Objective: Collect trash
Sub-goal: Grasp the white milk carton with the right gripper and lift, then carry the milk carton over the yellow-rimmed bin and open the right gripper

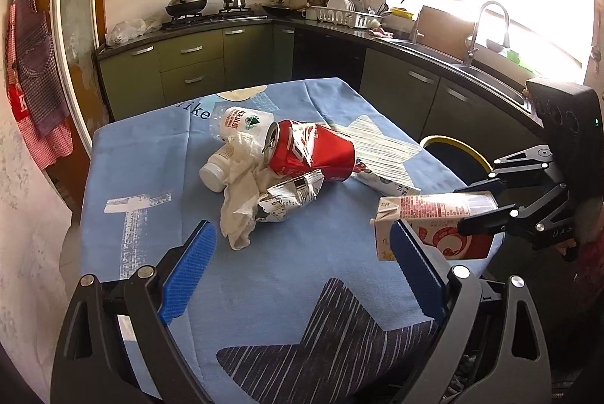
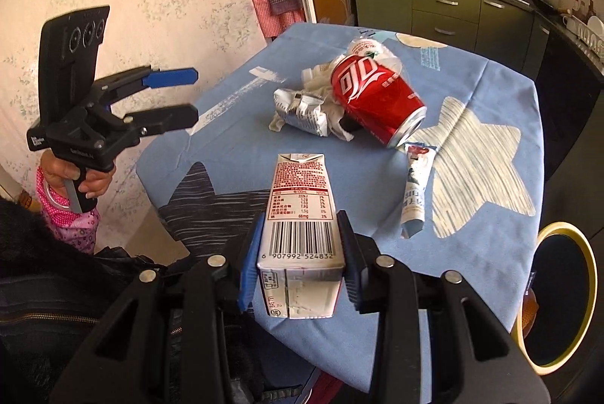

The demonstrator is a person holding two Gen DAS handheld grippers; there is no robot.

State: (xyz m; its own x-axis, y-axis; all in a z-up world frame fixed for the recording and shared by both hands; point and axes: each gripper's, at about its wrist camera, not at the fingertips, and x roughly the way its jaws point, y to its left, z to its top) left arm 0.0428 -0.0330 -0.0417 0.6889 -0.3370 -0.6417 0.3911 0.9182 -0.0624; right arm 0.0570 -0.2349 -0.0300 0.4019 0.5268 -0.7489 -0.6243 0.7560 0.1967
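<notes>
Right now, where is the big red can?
The red can lies on its side mid-table on the blue cloth, against the crumpled tissue and the silver wrapper.

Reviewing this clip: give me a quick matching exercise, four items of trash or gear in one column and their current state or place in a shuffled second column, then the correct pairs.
Column one:
1. milk carton
2. red can
3. left gripper
4. yellow-rimmed bin

Column two:
A. lying on its side, dented, on the blue tablecloth
B. jaws open, holding nothing
C. clamped between the jaws of the right gripper
D. on the floor beside the table

Pairs: 1-C, 2-A, 3-B, 4-D
</notes>
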